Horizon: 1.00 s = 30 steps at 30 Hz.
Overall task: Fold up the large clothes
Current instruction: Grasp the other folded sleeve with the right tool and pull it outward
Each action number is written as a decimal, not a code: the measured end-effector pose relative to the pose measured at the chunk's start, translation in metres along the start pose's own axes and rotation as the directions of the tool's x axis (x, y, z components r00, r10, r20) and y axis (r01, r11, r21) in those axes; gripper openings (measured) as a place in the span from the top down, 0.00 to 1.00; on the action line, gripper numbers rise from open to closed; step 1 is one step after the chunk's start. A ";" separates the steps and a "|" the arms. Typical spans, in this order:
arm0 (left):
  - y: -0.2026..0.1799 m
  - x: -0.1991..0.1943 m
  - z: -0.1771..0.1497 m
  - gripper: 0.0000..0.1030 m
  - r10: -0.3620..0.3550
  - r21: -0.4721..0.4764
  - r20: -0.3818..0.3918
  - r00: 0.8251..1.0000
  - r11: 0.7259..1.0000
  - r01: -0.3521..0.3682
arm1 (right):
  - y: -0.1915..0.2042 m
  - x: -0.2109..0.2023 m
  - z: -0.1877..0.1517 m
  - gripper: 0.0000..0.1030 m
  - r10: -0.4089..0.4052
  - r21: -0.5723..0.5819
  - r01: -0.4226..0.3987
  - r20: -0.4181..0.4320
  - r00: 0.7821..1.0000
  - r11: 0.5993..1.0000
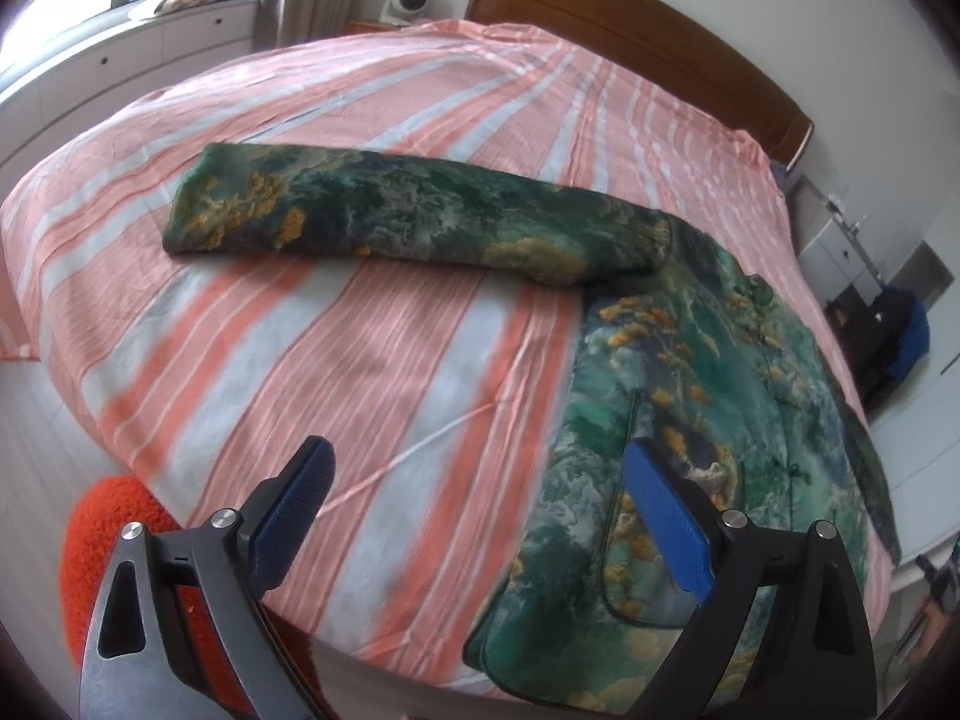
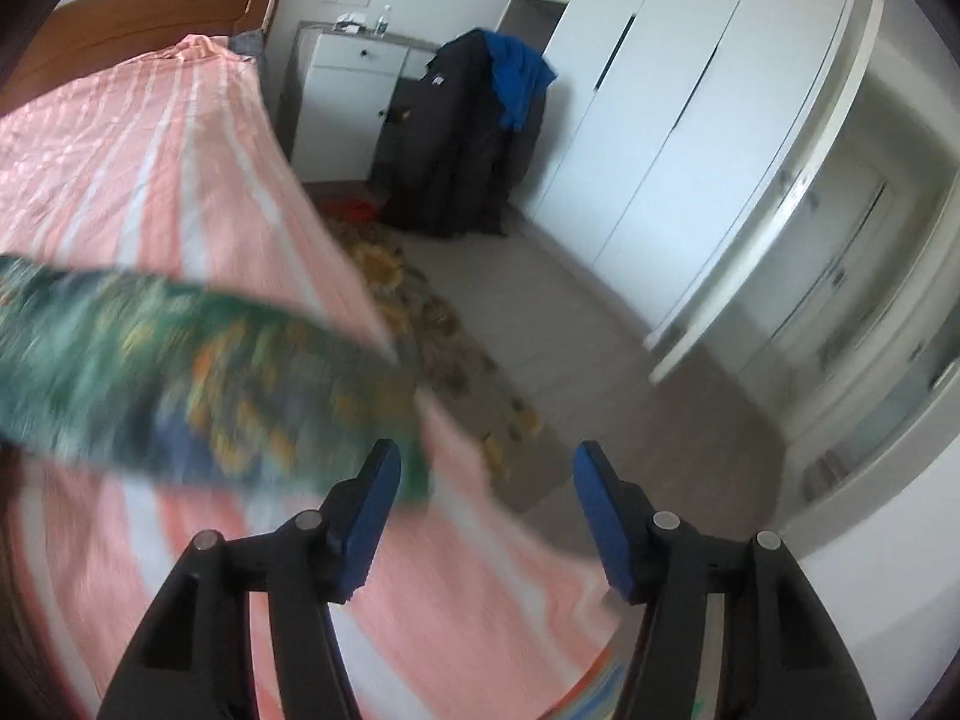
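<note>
Left wrist view: we list one green printed garment [image 1: 690, 396] lying on the striped bedspread [image 1: 360, 360], its body toward four o'clock at the bed's near edge, one sleeve [image 1: 384, 210] stretched flat toward ten o'clock. We judge the folding barely begun: the sleeve is not yet brought in and the body not doubled. Our left gripper [image 1: 480, 510] stands wide, nothing between its blue pads, its right pad over the garment's hem. In the right wrist view, our right gripper [image 2: 486, 516] stands part open and empty, the blurred cloth at nine o'clock just beside its left pad. Bare bedspread spreads from nine to twelve; floor drops away at three.
</note>
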<state>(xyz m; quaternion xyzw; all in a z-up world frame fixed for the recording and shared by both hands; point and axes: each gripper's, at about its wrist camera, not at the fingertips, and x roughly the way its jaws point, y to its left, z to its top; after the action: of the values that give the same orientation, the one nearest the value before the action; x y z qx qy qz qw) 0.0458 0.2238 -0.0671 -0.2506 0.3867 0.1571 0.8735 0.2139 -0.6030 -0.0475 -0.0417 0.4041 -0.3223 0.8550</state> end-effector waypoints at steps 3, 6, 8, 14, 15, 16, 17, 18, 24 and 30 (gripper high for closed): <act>-0.001 0.001 0.001 0.06 0.006 0.012 0.001 1.000 1.000 -0.006 | 0.015 -0.022 -0.034 0.42 0.136 0.022 -0.136 0.003 0.991 0.990; -0.003 0.003 0.004 0.06 0.019 0.029 0.008 1.000 0.999 -0.019 | 0.045 -0.055 -0.065 0.41 0.325 0.025 -0.326 0.027 0.945 0.945; -0.004 0.009 0.005 0.05 0.022 0.045 -0.008 1.000 0.999 -0.022 | 0.069 -0.082 -0.084 0.38 0.437 0.015 -0.438 0.050 0.898 0.899; -0.006 0.016 -0.009 0.05 0.018 0.066 0.018 1.000 0.998 -0.019 | 0.134 -0.155 -0.144 0.31 0.624 0.027 -0.630 0.113 0.774 0.776; -0.006 0.015 -0.013 0.05 0.016 0.072 0.027 1.000 0.997 -0.018 | 0.143 -0.170 -0.153 0.30 0.638 0.029 -0.646 0.128 0.760 0.763; -0.008 0.014 -0.017 0.04 0.012 0.085 0.036 0.999 0.996 -0.015 | 0.153 -0.187 -0.161 0.28 0.651 0.019 -0.660 0.145 0.745 0.751; -0.010 0.014 -0.019 0.02 0.010 0.100 0.038 0.999 0.995 -0.014 | 0.159 -0.191 -0.164 0.26 0.657 0.010 -0.666 0.155 0.738 0.746; -0.014 0.013 -0.023 0.01 0.008 0.127 0.038 0.999 0.992 -0.013 | 0.168 -0.208 -0.172 0.21 0.664 -0.009 -0.672 0.165 0.729 0.740; -0.039 0.009 -0.037 0.01 -0.010 0.291 0.040 0.999 0.957 -0.002 | 0.230 -0.270 -0.203 0.14 0.736 -0.203 -0.709 0.116 0.667 0.675; -0.049 -0.011 -0.046 0.01 -0.094 0.265 0.102 0.990 0.962 0.064 | 0.254 -0.291 -0.219 0.10 0.765 -0.333 -0.699 0.128 0.631 0.633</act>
<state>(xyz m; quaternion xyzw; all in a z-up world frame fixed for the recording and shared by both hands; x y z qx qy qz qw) 0.0337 0.1569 -0.0697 -0.1390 0.3432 0.0838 0.9251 0.0521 -0.1913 -0.0852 -0.0223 0.3082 0.1186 0.9436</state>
